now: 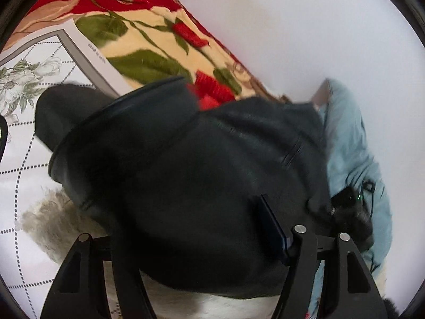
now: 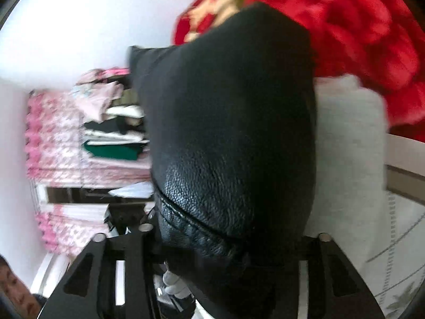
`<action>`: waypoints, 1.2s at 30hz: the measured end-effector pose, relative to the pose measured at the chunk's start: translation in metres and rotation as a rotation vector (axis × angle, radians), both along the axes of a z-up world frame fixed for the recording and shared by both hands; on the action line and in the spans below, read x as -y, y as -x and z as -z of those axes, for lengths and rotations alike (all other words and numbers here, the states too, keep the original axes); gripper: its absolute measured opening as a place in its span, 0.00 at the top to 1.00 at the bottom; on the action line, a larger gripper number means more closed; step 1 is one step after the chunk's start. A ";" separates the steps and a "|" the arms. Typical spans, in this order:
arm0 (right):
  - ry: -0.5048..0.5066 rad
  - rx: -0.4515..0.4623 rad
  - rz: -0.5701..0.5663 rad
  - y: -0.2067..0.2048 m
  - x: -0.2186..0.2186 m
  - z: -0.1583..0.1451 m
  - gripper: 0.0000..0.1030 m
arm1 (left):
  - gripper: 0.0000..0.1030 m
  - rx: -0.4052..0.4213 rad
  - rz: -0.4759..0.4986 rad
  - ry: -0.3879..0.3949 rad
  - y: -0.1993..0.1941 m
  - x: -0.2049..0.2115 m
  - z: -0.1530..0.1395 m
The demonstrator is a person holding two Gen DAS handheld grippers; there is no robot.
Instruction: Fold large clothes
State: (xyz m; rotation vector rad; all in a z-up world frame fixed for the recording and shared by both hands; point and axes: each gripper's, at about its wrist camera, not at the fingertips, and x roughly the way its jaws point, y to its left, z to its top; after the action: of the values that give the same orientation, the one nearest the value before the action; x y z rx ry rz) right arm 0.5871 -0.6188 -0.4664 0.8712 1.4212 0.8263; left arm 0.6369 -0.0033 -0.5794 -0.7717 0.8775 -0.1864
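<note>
My left hand-held gripper had a thick fold of the black jacket bunched between its fingers, which stood wide around it; the cloth filled the gap, but I could not tell whether the pads actually pressed on it. The jacket spread out ahead of that gripper as a dark, blurred mass, lying over a white fleecy lining and the white quilted bedspread with its dotted diamond pattern and printed flowers. Beyond it lay a red and cream floral blanket against the white wall. A pale blue garment lay at the right of the jacket, with a small black device resting on it.

My right hand-held gripper also had the jacket between its widely spread fingers; here the grained leather surface and a stitched seam showed close up, rising in a tall hump. Again I could not tell whether it was clamped. Behind stood a stack of folded clothes on pink patterned bedding.
</note>
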 end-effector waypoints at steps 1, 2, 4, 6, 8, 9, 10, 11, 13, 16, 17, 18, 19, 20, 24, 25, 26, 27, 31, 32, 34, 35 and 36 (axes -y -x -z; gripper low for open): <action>0.028 -0.010 0.008 0.000 0.001 0.003 0.32 | 0.33 -0.003 0.010 -0.028 0.003 0.002 -0.002; 0.041 -0.013 0.007 0.001 0.001 0.003 0.32 | 0.32 -0.005 0.020 -0.056 0.006 0.005 -0.006; 0.083 -0.015 0.019 0.002 -0.002 -0.003 0.26 | 0.32 -0.021 0.053 -0.092 0.005 0.009 -0.010; 0.196 0.016 0.042 0.008 -0.003 -0.016 0.18 | 0.29 -0.043 0.073 -0.149 0.005 0.010 -0.016; 0.379 0.073 0.060 0.019 -0.002 -0.029 0.01 | 0.21 -0.044 0.085 -0.220 0.006 0.011 -0.018; 0.459 0.106 0.078 0.023 -0.004 -0.041 0.00 | 0.17 -0.049 0.086 -0.272 0.007 0.012 -0.022; 0.517 0.125 0.089 0.029 -0.006 -0.048 0.00 | 0.12 -0.057 0.093 -0.319 0.005 0.011 -0.022; 0.567 0.136 0.104 0.035 -0.007 -0.052 0.00 | 0.09 -0.061 0.104 -0.363 0.007 0.013 -0.025; 0.647 0.168 0.121 0.044 -0.006 -0.057 0.00 | 0.05 -0.076 0.122 -0.430 0.009 0.015 -0.022; 0.753 0.192 0.152 0.057 -0.002 -0.057 0.00 | 0.05 -0.100 0.140 -0.493 0.009 0.017 -0.023; 0.768 0.192 0.167 0.068 -0.003 -0.058 0.00 | 0.05 -0.106 0.140 -0.519 0.010 0.019 -0.028; 0.816 0.202 0.184 0.073 -0.009 -0.067 0.00 | 0.05 -0.112 0.136 -0.555 0.010 0.021 -0.033; 0.868 0.221 0.189 0.084 -0.003 -0.064 0.00 | 0.05 -0.120 0.130 -0.590 0.009 0.022 -0.038; 0.943 0.252 0.189 0.099 -0.004 -0.070 0.00 | 0.04 -0.129 0.127 -0.628 0.010 0.024 -0.045; 1.141 0.307 0.193 0.135 -0.022 -0.107 0.00 | 0.01 -0.122 0.112 -0.763 0.022 0.029 -0.080; 1.153 0.306 0.198 0.143 -0.025 -0.114 0.00 | 0.01 -0.110 0.114 -0.789 0.028 0.030 -0.093; 1.164 0.312 0.207 0.153 -0.029 -0.125 0.00 | 0.01 -0.109 0.111 -0.806 0.032 0.029 -0.102; 1.176 0.324 0.219 0.162 -0.032 -0.136 0.00 | 0.01 -0.109 0.109 -0.810 0.037 0.028 -0.115; 1.200 0.359 0.277 0.202 -0.044 -0.201 0.00 | 0.00 -0.085 0.125 -0.795 0.064 0.020 -0.171; 1.200 0.370 0.299 0.215 -0.046 -0.221 0.00 | 0.00 -0.076 0.129 -0.795 0.073 0.019 -0.187; 1.214 0.387 0.322 0.240 -0.051 -0.257 0.00 | 0.00 -0.055 0.141 -0.784 0.089 0.016 -0.216; 1.223 0.396 0.338 0.255 -0.054 -0.278 0.00 | 0.00 -0.045 0.148 -0.782 0.099 0.015 -0.232; 1.222 0.402 0.350 0.270 -0.057 -0.300 0.00 | 0.00 -0.036 0.153 -0.788 0.107 0.015 -0.245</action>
State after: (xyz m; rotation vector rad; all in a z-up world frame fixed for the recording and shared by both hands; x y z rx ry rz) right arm 0.3166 -0.5613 -0.1663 -0.0223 1.0742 -0.1977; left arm 0.5298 -0.0179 -0.3347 0.0263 0.9465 0.0463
